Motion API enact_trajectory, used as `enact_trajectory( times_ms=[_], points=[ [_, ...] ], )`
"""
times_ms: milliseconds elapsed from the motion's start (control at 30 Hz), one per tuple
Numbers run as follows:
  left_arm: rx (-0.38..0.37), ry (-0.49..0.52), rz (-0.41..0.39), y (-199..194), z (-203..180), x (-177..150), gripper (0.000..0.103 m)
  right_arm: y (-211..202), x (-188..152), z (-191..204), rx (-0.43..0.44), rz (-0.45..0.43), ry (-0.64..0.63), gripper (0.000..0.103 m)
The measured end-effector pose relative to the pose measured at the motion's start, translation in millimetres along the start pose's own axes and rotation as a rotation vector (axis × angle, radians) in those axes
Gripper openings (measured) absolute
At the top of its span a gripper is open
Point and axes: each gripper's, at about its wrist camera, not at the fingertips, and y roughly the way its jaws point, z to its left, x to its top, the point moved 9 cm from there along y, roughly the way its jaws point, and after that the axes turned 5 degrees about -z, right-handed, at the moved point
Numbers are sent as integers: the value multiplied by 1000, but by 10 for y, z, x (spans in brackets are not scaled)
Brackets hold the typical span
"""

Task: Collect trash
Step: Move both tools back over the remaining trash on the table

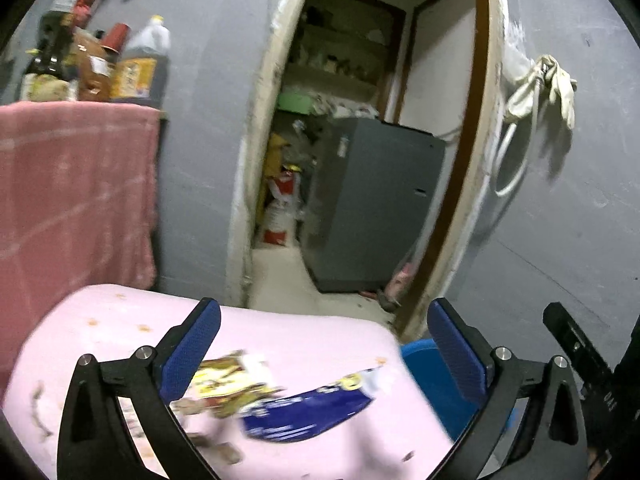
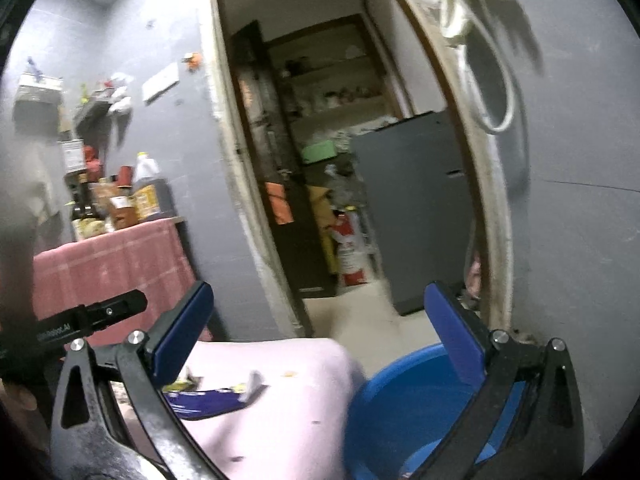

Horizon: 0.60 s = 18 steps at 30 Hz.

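Trash lies scattered on a pale pink tablecloth (image 1: 280,340) that covers a rounded table in the lower part of both views. The largest piece is a flattened blue wrapper (image 1: 308,410) with white print, and touching its left end is a crumpled yellow wrapper (image 1: 228,380). Small brown scraps (image 1: 208,440) sit nearer the camera, blurred.

The left gripper (image 1: 324,348) hangs above these wrappers with its blue-padded fingers spread wide apart, holding nothing. The right gripper (image 2: 318,328) is likewise spread wide and empty, positioned over the table's right edge; its left finger is above the blue wrapper (image 2: 204,400) and its right finger above a blue plastic tub (image 2: 404,404) that stands just beside the table on the floor.

Behind the table is a grey wall with an open doorway (image 1: 360,140). Through it a grey cabinet (image 1: 376,204) and a red and white canister (image 1: 280,208) stand on the floor. A pink checked cloth (image 1: 76,192) drapes a stand on the left, with sauce bottles (image 1: 92,64) on top. White gloves (image 1: 548,84) hang on the wall right of the doorway.
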Motion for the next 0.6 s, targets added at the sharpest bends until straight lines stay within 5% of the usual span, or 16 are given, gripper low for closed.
enact_trajectory(
  times_ms=[233,600],
  points=[
    [104,4,-34,-407,408,-87,101,14,-111,515,104,11,-93,103],
    [249,5,-3,-786,990,-342,101,201,-534,975,190,153,-155,103]
  ],
)
